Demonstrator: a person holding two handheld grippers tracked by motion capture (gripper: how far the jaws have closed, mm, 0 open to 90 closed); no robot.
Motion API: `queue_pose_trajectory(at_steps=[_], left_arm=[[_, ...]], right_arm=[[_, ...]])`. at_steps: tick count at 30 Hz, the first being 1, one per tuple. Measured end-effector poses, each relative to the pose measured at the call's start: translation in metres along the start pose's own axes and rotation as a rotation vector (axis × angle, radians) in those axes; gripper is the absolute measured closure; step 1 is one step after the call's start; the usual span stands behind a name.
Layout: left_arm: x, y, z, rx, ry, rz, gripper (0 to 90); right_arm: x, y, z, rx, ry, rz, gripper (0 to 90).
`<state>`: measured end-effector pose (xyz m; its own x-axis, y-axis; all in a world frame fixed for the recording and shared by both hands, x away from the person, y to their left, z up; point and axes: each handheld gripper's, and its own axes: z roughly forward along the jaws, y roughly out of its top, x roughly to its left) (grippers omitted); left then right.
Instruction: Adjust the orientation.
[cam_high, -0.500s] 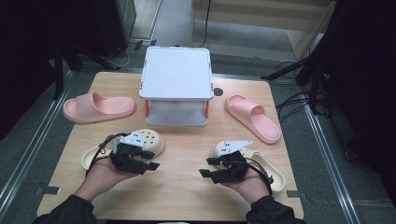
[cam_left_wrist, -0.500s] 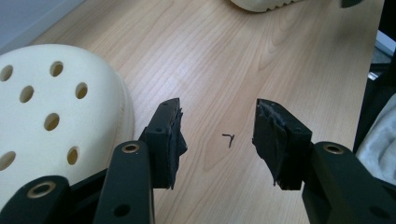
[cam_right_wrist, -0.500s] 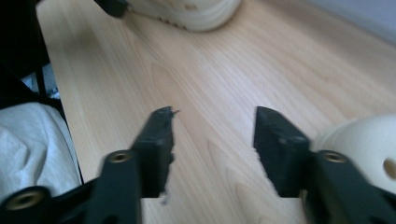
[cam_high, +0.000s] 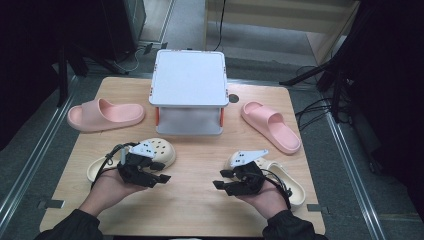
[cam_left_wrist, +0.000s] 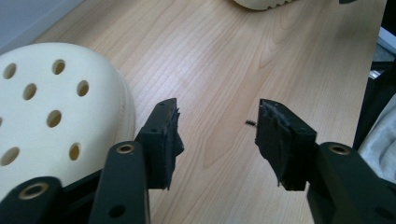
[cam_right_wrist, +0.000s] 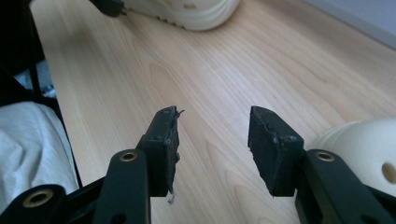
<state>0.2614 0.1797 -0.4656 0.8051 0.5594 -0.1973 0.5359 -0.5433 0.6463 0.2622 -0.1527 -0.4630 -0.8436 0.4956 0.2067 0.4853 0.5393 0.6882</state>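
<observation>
Cream clog (cam_left_wrist: 51, 116) lies just beside the left hand-held gripper (cam_left_wrist: 217, 140), open and empty.

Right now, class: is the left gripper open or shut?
Open. In the left gripper view the left gripper has its two black jaws standing apart over bare wooden table, nothing between them; the cream clog lies beside it.

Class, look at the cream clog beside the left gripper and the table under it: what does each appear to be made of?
Cream clog: probably moulded foam or soft plastic, matte, with smooth punched holes. Table: light wood or wood-look laminate, slight sheen, visible grain lines.
</observation>
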Motion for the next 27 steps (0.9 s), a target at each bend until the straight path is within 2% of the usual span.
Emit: queue_pose_trajectory(at_steps=[3, 8, 9, 14, 18, 24, 27], left_arm=[[0.001, -0.001, -0.006, -0.014, 0.006, -0.006, 47.5], [0.002, -0.005, -0.011, -0.010, 0.009, -0.027, 48.8], [0.001, -0.008, -0.013, -0.004, 0.015, -0.036, 49.0], [0.000, -0.014, -0.020, 0.002, 0.026, -0.048, 46.8], [0.001, -0.018, -0.026, 0.000, 0.037, -0.063, 47.9], [0.001, -0.028, -0.043, -0.005, 0.075, -0.092, 49.9], [0.003, -0.036, -0.057, 0.002, 0.105, -0.106, 51.0]], right_arm=[[-0.001, 0.002, -0.002, -0.020, -0.022, -0.016, 56.0], [-0.001, 0.003, 0.001, -0.003, -0.018, -0.036, 53.6], [0.000, 0.004, 0.005, 0.006, -0.018, -0.061, 51.1], [0.001, 0.009, 0.012, 0.023, -0.012, -0.120, 49.0], [0.000, 0.014, 0.015, 0.017, -0.002, -0.122, 49.0], [-0.001, 0.018, 0.022, 0.037, 0.011, -0.127, 49.2], [0.001, 0.023, 0.025, 0.037, 0.020, -0.145, 49.2]])
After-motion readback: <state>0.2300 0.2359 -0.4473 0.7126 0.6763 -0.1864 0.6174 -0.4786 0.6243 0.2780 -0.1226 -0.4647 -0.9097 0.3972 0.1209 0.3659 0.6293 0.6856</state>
